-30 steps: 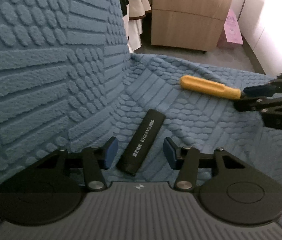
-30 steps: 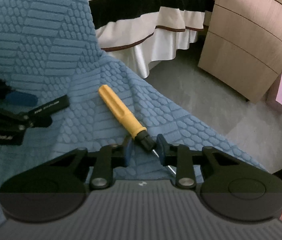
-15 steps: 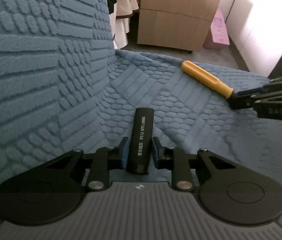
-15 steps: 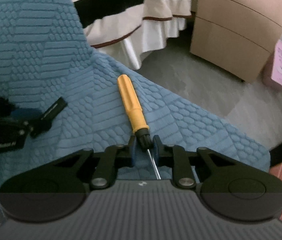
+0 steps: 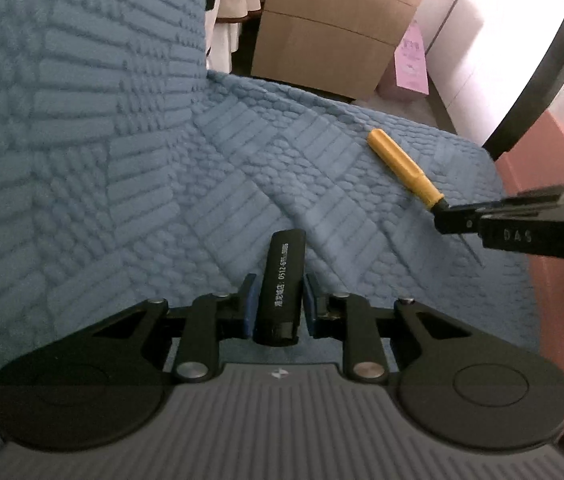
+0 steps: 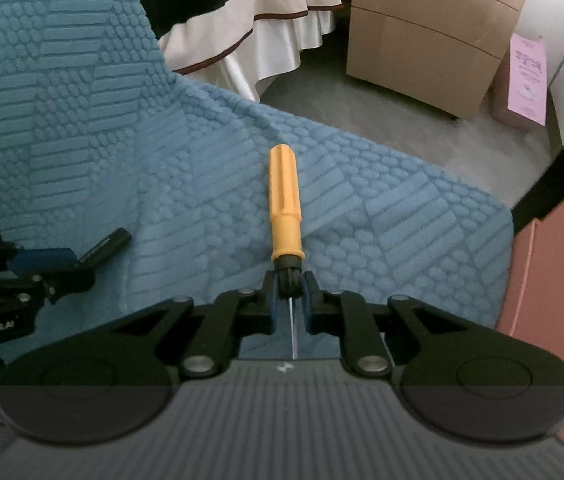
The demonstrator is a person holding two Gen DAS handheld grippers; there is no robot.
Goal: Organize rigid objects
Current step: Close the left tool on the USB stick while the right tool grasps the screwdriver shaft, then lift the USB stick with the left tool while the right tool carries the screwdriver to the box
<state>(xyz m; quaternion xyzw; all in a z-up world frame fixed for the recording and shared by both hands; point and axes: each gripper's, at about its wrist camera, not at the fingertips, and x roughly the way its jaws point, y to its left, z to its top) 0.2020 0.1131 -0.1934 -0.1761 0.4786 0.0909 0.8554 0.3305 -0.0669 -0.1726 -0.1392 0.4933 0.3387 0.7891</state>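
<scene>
Left wrist: jaws clamp smooth black bar (image 5: 282, 284); quilted blue cover (image 5: 122, 160).

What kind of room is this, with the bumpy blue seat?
Probably a bedroom at home. Behind the blue textured seat cover there is a bed with a frilled striped skirt and a wooden drawer cabinet on a grey floor. The screwdriver lies on the seat.

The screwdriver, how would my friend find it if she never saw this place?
Look at the bumpy blue sofa cover, on the flat seat part. The screwdriver lies there, its black collar pinched in the jaws of the right gripper. It has a yellow handle, while the other stick nearby, the lighter, is all black with white writing.
</scene>
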